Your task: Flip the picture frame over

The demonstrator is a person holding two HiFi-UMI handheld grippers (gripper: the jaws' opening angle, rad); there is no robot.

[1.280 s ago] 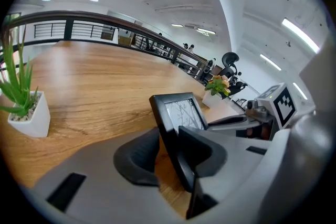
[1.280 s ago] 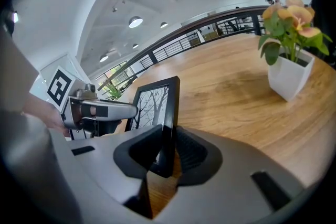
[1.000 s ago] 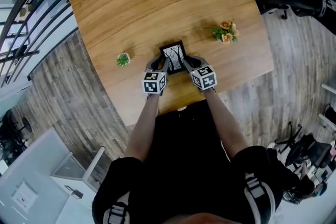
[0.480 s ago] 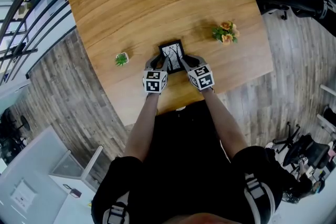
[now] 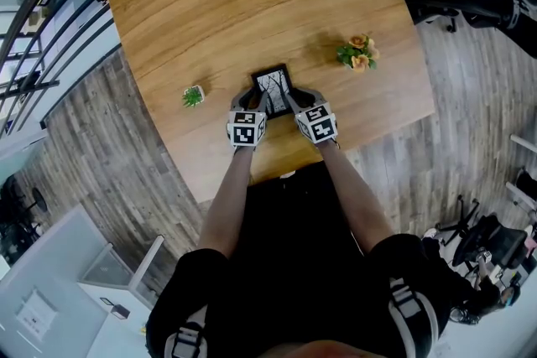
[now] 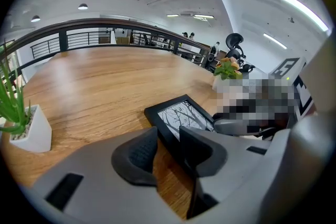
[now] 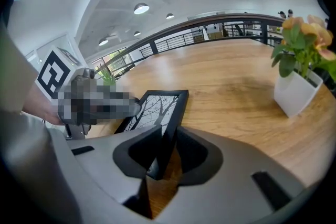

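1. Right, the picture frame (image 5: 273,85) sits print side up at lower centre of the worktop (image 5: 252,4), between a small green plant (image 5: 194,95) on the left and a pot of flowers (image 5: 359,52) on the right.
2. On the right gripper (image 7: 169,141), the fingers are pinching the frame's right border, one pad on the glass face and one behind it. That side looks tipped up off the wood.
3. On the left gripper (image 6: 168,139), the fingers are spread around the left border. A strip of worktop shows between the outer pad and the black edge, so there's no real squeeze yet.
4. To do this well, I'd say the left needs to close properly before any lift. Then both hands should rise together and roll the frame about its long axis.
5. Lay it down gently too, since the glass will meet the wood.
6. Both plants sit well apart from it, so there's room to turn.
7. Hard to call: the back of the frame is unseen, so any stand or hook there is unknown.
8. From the head view the near edge is hidden under the fingers, and whether the far edge touches the worktop can't be made out.
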